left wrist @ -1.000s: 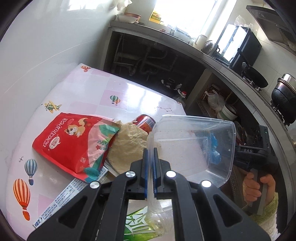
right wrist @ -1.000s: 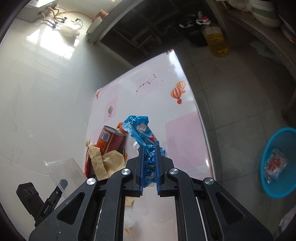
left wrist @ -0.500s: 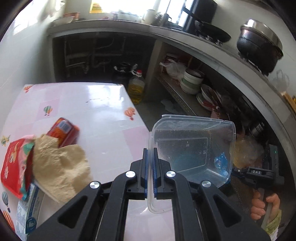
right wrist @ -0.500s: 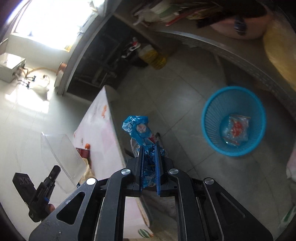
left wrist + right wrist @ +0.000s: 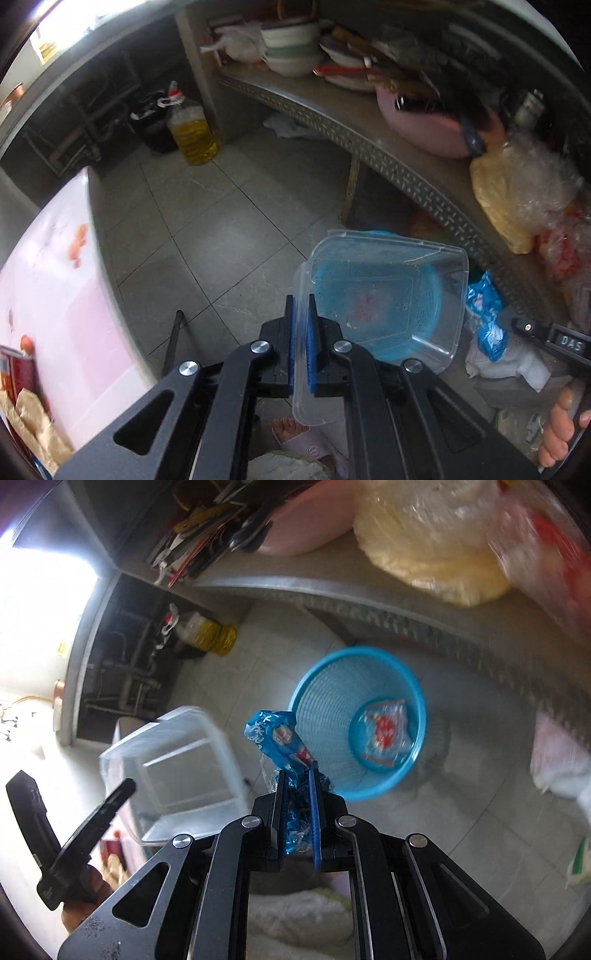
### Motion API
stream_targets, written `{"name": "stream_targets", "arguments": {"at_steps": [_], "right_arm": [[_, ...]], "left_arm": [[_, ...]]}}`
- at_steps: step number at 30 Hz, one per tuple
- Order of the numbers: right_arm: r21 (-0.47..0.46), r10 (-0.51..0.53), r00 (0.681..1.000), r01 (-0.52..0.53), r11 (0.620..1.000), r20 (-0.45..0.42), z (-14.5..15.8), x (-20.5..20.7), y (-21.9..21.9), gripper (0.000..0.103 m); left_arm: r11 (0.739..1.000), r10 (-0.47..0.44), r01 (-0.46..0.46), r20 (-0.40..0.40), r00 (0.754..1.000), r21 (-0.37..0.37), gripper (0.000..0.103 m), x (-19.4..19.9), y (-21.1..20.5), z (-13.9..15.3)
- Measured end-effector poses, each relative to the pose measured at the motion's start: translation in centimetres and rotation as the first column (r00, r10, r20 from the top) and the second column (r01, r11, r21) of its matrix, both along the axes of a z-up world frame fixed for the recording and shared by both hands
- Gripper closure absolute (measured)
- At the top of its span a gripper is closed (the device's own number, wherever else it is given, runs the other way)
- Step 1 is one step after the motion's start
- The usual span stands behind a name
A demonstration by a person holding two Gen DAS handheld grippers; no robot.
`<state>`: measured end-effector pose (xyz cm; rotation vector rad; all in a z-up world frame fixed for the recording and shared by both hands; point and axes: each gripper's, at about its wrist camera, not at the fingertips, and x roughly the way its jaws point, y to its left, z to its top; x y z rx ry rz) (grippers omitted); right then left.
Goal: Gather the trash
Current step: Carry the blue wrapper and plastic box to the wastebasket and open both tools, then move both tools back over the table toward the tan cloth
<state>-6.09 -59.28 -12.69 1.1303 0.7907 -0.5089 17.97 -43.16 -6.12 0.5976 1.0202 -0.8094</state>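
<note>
1. Grey floor tiles (image 5: 207, 236) run under a metal shelf (image 5: 369, 144).
2. Left hand-held gripper (image 5: 302, 347) is clamped on a clear plastic box (image 5: 388, 295) above the blue basket (image 5: 354, 723).
3. Right hand-held gripper (image 5: 298, 812) pinches a blue wrapper (image 5: 275, 738), with the basket at its 1 o'clock.

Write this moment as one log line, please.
left gripper: grips clear tub | right gripper: grips blue wrapper | blue basket: ahead, on floor
</note>
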Motion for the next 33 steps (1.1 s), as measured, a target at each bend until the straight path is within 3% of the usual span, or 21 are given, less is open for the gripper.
{"name": "stream_targets", "arguments": {"at_steps": [1, 2, 3, 4, 5, 11, 17, 24, 29, 33], "right_arm": [[-0.023, -0.008, 1.000, 0.008, 1.000, -0.004, -0.2, 0.5, -0.4, 0.088], [-0.057, -0.004, 1.000, 0.003, 0.998, -0.015, -0.7, 1.2, -0.9, 0.083], [-0.079, 0.001, 0.999, -0.004, 0.997, -0.032, -1.3, 1.8, -1.2, 0.076], [-0.095, -0.013, 0.998, 0.008, 0.995, -0.059, -2.1, 2.3, -1.7, 0.057], [-0.104, -0.022, 0.997, 0.015, 0.994, -0.071, -2.8, 2.5, -2.0, 0.051], [-0.102, -0.008, 0.995, -0.002, 0.995, -0.099, -4.9, 1.0, -1.6, 0.051], [-0.113, 0.003, 0.994, -0.016, 0.993, -0.108, -4.4, -1.7, 0.2, 0.051], [-0.141, 0.064, 0.995, -0.075, 0.987, -0.081, -1.8, -2.0, 2.6, 0.048], [-0.179, 0.190, 0.981, -0.194, 0.965, -0.041, 1.7, 0.5, 5.3, 0.045], [-0.227, 0.311, 0.950, -0.296, 0.928, 0.029, 5.2, 3.9, 8.1, 0.037]], "left_arm": [[1.000, 0.009, -0.009, -0.014, 1.000, 0.007, 0.096, 0.2, -1.2, -0.9], [1.000, 0.026, -0.026, -0.027, 0.999, 0.006, 0.086, 0.6, -2.2, -1.7], [0.999, 0.040, -0.039, -0.035, 0.999, 0.008, 0.064, 1.0, -2.7, -2.3], [0.998, 0.057, -0.057, -0.033, 0.998, 0.018, 0.053, 1.3, -3.4, -3.0], [0.997, 0.071, -0.070, -0.023, 0.997, 0.026, 0.048, 1.4, -3.5, -3.4], [0.993, 0.107, -0.108, -0.022, 0.994, -0.036, 0.046, 2.1, -0.4, -2.1], [0.983, 0.148, -0.147, 0.005, 0.989, -0.111, 0.046, 2.1, 4.2, 1.8], [0.957, 0.147, -0.138, 0.018, 0.989, -0.255, 0.044, 0.0, 12.0, 6.9], [0.930, 0.182, -0.167, 0.016, 0.983, -0.329, 0.042, -1.5, 18.9, 9.4], [0.890, 0.267, -0.232, 0.039, 0.963, -0.392, 0.041, -1.8, 25.8, 11.4]]}}
